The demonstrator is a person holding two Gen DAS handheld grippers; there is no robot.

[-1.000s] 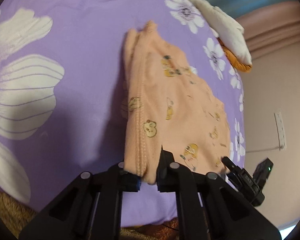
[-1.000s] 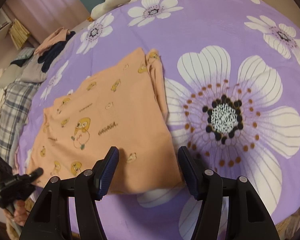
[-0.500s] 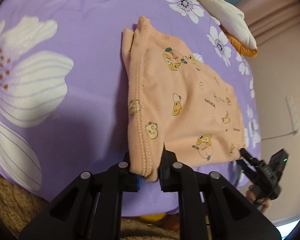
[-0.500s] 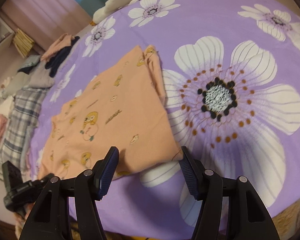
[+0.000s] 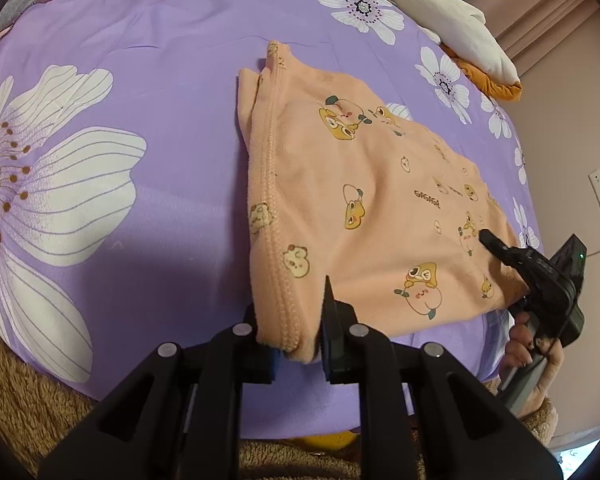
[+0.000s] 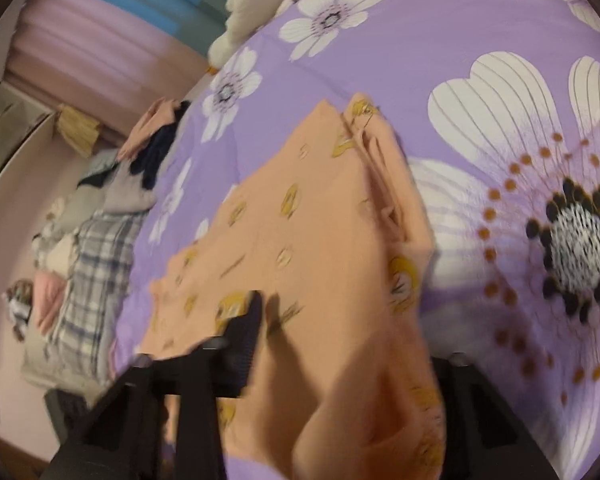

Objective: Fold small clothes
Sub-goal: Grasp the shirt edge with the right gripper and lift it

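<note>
Mid-fold: left gripper [image 5: 296, 344] clamped on the hemmed near corner of the peach garment [image 5: 364, 208] lying flat on the purple floral bedspread [image 5: 140, 80], right gripper [image 6: 340, 360] buried in blurred cloth, grip unreadable; next, probably lifting both corners together and carrying them across evenly.

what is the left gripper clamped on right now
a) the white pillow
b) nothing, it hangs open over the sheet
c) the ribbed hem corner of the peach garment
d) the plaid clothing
c: in the left wrist view the left gripper has its fingers closed on the stitched hem corner of the peach garment lying on the purple floral sheet.
</note>
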